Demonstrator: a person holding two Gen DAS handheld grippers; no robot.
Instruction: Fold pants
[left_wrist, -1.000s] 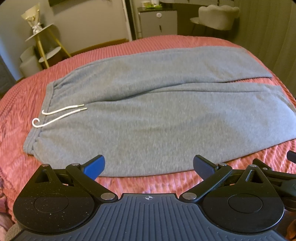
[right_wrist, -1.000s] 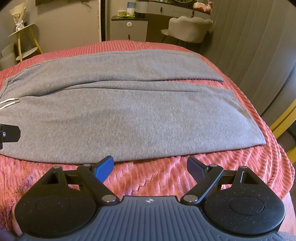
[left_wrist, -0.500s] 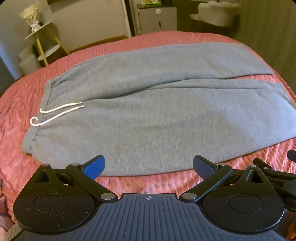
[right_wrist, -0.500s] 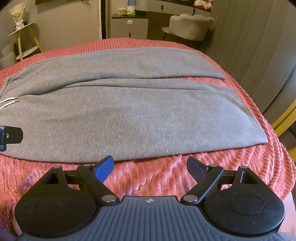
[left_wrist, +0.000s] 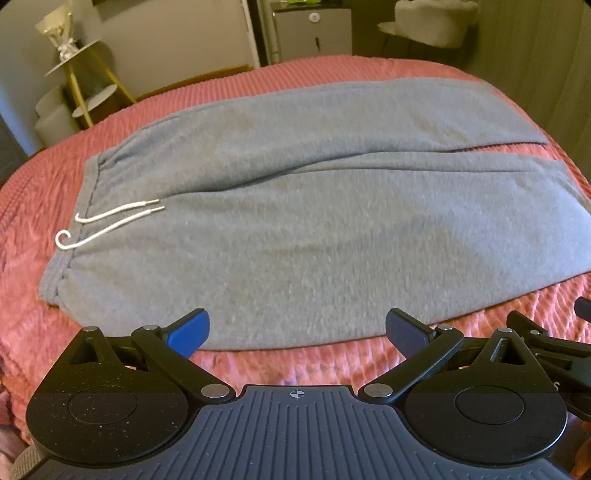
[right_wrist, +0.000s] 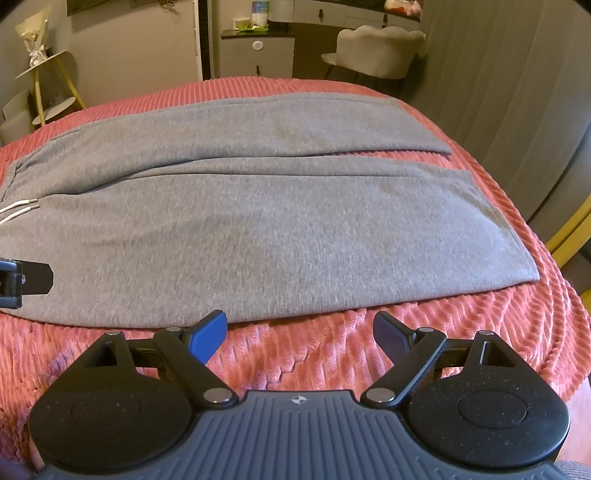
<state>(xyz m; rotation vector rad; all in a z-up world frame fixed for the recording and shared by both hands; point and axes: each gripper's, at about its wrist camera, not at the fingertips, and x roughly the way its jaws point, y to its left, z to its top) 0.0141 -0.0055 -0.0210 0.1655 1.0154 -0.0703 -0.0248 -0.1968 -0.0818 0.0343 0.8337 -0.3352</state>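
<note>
Grey sweatpants (left_wrist: 295, 229) lie flat on a pink ribbed bedspread (left_wrist: 295, 365), waistband to the left with two white drawstrings (left_wrist: 110, 221), legs running right. In the right wrist view the pants (right_wrist: 277, 229) fill the middle, the leg hems at the right. My left gripper (left_wrist: 297, 328) is open, its fingertips over the pants' near edge close to the waist. My right gripper (right_wrist: 299, 328) is open, just short of the near leg's edge. The left gripper's finger (right_wrist: 33, 278) shows at the right wrist view's left edge, over the pants.
Beyond the bed stand a gold-legged side table (left_wrist: 79, 81), a grey cabinet (left_wrist: 314, 31) and a pale chair (right_wrist: 376, 44). A curtain (right_wrist: 517, 92) hangs along the right. A yellow frame (right_wrist: 569, 229) sits by the bed's right edge.
Both grippers have edged forward and lower toward the pants' near edge; the left one's tips now overlap the cloth. Both stay open. The pants have not moved.
</note>
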